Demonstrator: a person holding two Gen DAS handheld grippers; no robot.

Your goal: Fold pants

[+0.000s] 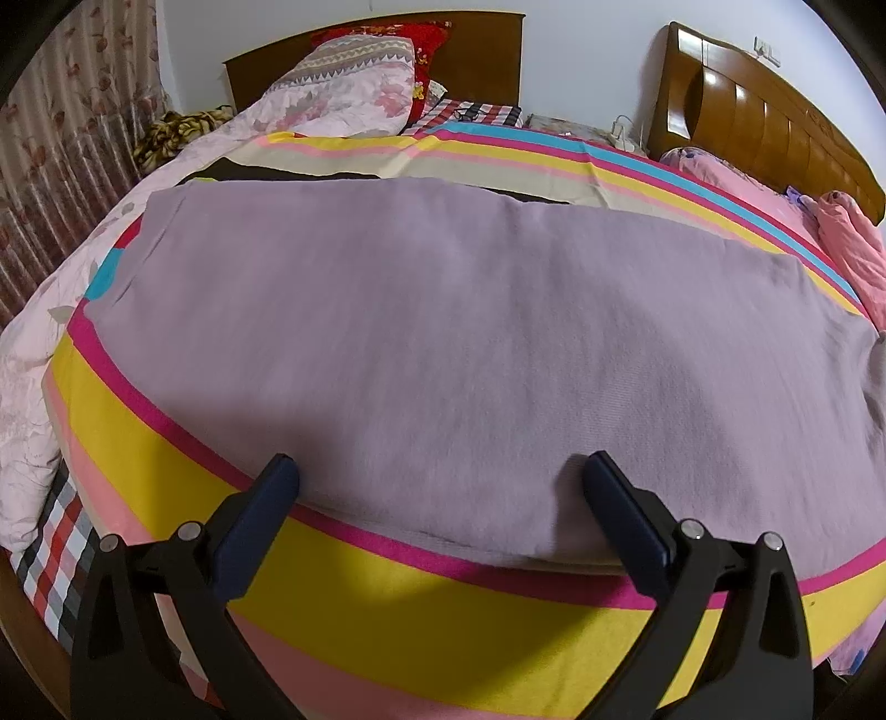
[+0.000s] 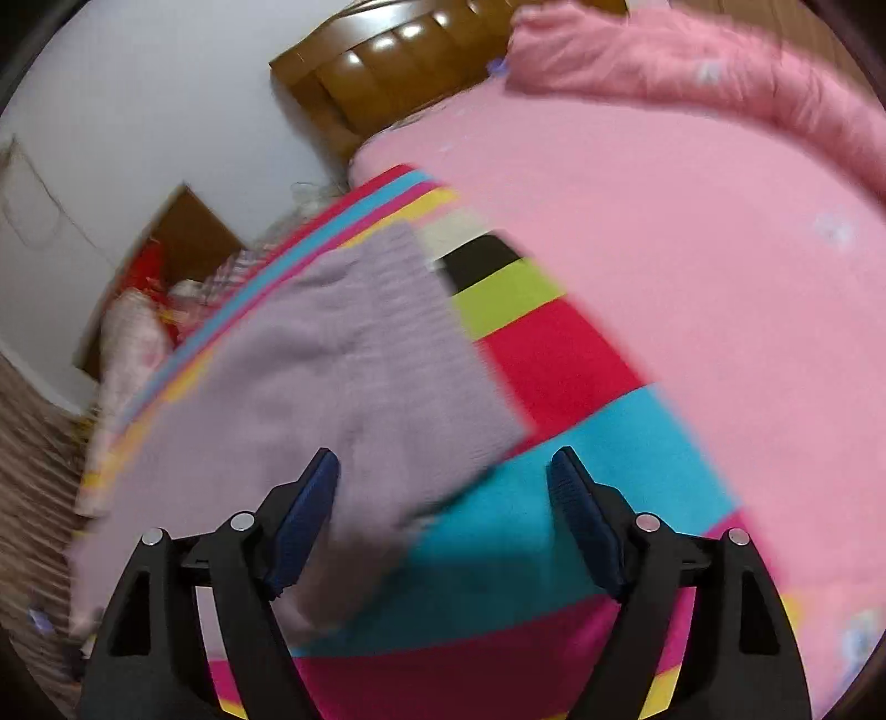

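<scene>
The lilac pants (image 1: 470, 343) lie flat and spread wide on a striped sheet (image 1: 421, 615) on the bed. My left gripper (image 1: 440, 476) is open and empty, its fingers just over the near edge of the pants. In the right wrist view, which is blurred, the pants (image 2: 332, 376) lie to the left and ahead, with one end near the fingers. My right gripper (image 2: 443, 471) is open and empty, low over that end of the pants and the sheet (image 2: 554, 498).
A floral quilt and pillows (image 1: 343, 83) lie at the bed's head by a wooden headboard (image 1: 487, 50). A second bed with a pink cover (image 2: 664, 232), a pink blanket (image 2: 692, 72) and a curved headboard (image 1: 764, 116) stands to the right. Curtains (image 1: 66, 138) hang at the left.
</scene>
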